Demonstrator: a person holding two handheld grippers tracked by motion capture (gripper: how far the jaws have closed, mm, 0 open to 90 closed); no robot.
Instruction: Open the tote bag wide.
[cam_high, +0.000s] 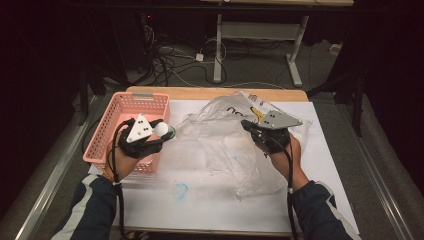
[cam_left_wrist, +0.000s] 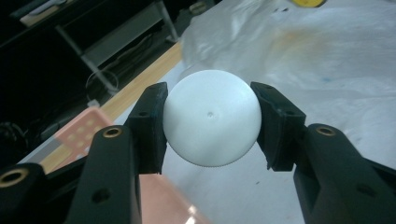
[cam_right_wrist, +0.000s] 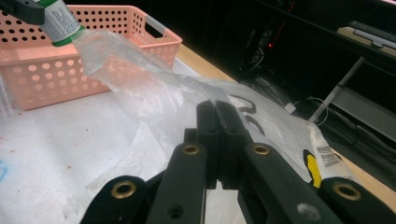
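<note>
No word or number can be made out. The clear plastic bag (cam_right_wrist: 261, 126) carries bold black print, partly folded away at about two o'clock from the closed jaws, and a barcode sticker (cam_right_wrist: 329, 156) at three o'clock. The bottle's green-and-white label (cam_right_wrist: 58, 21) holds tiny blurred lines.

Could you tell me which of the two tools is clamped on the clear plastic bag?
The right tool, jaws shut on the clear plastic bag; the left tool grips a white round-capped bottle instead.
</note>
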